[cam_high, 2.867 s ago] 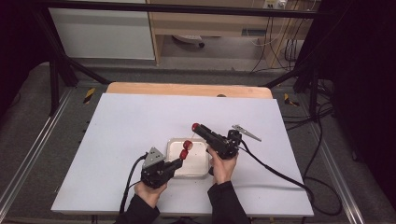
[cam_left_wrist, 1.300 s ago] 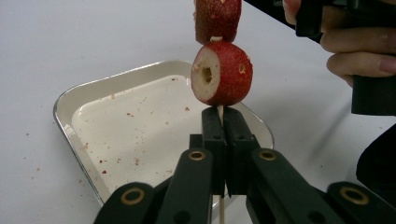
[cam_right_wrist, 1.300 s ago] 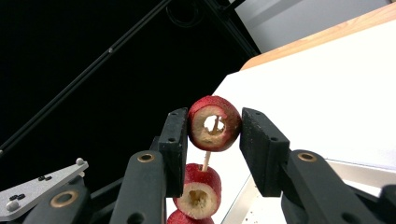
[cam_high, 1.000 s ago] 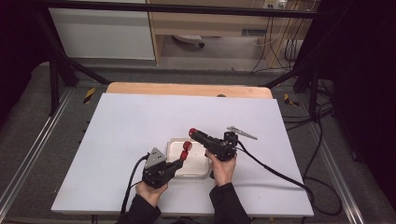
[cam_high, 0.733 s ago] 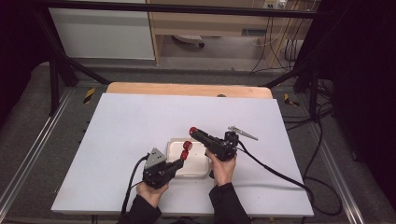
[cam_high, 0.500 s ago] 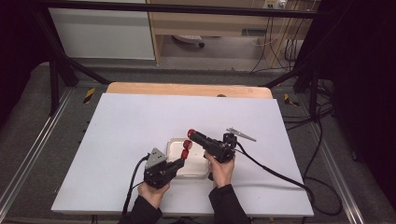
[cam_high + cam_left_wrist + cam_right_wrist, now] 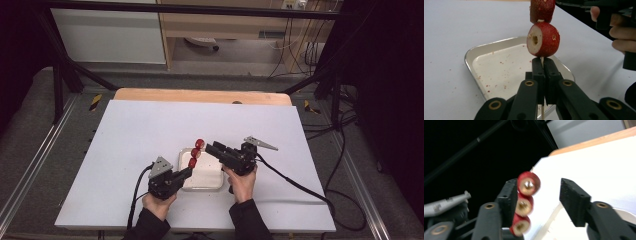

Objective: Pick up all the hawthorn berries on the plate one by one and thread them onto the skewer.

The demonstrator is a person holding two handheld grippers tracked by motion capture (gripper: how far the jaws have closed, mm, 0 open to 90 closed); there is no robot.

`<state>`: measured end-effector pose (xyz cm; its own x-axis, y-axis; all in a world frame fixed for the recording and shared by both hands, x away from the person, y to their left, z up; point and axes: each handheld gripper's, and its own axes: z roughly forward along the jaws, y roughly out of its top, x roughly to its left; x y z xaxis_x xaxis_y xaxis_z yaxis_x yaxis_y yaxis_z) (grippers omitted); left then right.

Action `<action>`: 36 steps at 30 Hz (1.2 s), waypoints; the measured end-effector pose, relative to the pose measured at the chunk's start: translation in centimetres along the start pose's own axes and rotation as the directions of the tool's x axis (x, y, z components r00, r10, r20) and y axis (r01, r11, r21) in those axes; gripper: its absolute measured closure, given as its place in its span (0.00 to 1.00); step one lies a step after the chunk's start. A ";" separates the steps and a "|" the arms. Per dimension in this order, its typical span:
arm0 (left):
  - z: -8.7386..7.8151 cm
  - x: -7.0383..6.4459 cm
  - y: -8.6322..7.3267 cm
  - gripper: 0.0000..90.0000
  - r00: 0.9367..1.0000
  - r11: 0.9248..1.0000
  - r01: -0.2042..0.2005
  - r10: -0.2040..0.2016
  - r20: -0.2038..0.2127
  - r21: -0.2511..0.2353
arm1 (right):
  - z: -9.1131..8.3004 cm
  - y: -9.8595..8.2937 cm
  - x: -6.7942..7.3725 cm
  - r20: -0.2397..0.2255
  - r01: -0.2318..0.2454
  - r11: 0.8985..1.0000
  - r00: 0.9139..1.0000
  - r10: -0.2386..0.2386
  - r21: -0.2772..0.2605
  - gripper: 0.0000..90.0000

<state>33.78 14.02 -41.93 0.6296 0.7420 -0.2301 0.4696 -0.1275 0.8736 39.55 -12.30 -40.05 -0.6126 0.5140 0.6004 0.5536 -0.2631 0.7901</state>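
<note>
Left claw [image 7: 541,65] grips a skewer [image 7: 541,59] of red fruits [image 7: 543,39] upright above the tray [image 7: 487,47]. Right claw [image 7: 537,195] gapes wide, one jaw beside the fruits.

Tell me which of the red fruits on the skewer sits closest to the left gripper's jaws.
The lowest fruit, with its pale cut face and hollow core showing. It sits just above the left gripper, whose shut jaws clamp the skewer; the others are stacked above it.
</note>
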 end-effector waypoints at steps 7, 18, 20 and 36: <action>-1.0 1.1 0.1 0.98 1.000 1.000 -0.014 0.014 0.010 0.017 | -0.7 0.2 -0.5 0.052 0.106 0.985 0.992 -0.114 0.136 0.31; -1.7 2.2 0.7 0.98 0.997 0.994 -0.061 0.058 0.043 0.089 | -2.7 -1.5 -2.6 0.098 0.273 0.901 0.942 -0.322 0.338 0.07; -1.6 2.3 1.0 0.98 0.996 0.991 -0.081 0.077 0.040 0.111 | -3.3 -1.9 -3.1 0.099 0.284 0.891 0.936 -0.338 0.355 0.04; 1.2 2.3 3.6 0.98 0.991 0.959 -0.133 0.123 0.054 0.249 | -9.6 -3.0 -6.3 0.146 0.342 0.851 0.893 -0.427 0.399 0.00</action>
<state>37.67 14.46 -39.83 0.7150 0.6843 -0.1435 0.5209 -0.3844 0.7622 36.29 -22.60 -45.01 -0.7009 0.6900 0.1807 0.4868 0.2775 0.8283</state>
